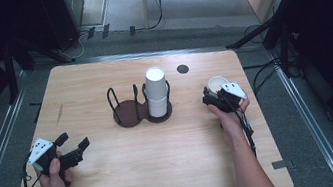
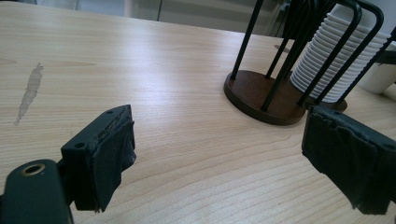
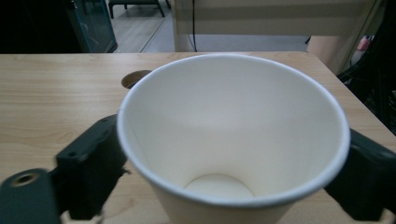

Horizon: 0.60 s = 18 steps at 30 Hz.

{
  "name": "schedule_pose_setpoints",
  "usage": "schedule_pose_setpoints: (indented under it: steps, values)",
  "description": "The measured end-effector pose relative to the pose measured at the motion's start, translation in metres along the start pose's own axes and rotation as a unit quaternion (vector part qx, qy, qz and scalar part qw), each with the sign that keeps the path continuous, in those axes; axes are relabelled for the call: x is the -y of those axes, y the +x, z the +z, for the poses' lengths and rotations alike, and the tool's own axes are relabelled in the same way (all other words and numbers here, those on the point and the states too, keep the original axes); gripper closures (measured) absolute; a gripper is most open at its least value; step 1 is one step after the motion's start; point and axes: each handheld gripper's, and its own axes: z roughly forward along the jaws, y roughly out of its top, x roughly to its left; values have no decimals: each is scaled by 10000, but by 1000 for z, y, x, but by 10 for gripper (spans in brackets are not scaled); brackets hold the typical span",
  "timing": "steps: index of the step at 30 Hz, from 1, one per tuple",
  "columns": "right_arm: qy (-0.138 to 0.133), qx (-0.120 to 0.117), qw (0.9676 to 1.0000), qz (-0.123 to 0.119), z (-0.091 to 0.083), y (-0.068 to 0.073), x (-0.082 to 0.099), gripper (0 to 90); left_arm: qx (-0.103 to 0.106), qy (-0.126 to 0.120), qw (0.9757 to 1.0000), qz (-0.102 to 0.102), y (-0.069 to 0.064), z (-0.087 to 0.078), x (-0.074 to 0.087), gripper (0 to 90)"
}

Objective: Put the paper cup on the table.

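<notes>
Left gripper (image 1: 72, 141) at the table's (image 1: 167, 174) near left corner, resting on the wood, jaws spread wide with bare tabletop between the pads (image 2: 112, 149). Midway along, wire cup holder (image 1: 140, 108) on its dark double base: left ring vacant, right ring stacked with white cups (image 1: 156, 92) upside down. Right gripper (image 1: 215, 97) near the right edge, jaws parted around a single upright paper cup (image 3: 233, 140) standing open-mouthed on the table; contact between pads and cup wall impossible to tell.

No readable text, labels or numbers anywhere, seemingly.
</notes>
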Motion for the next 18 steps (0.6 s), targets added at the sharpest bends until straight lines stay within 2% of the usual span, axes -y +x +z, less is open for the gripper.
schedule_pose_setpoints:
  steps: [3,8,14,18]
  values:
    - [62,-137,9999,35,-4,0,0,0,4,-5,10000,1,0,0,0,98]
    - [15,-266,9996,22,-16,-2,1,0,8,-1,10000,7,0,0,0,98]
    - [-45,-327,9994,-64,-33,-5,2,0,7,4,10000,9,0,0,0,98]
    - [-98,-353,9993,-21,-44,-7,3,0,3,-6,10000,0,0,0,0,98]
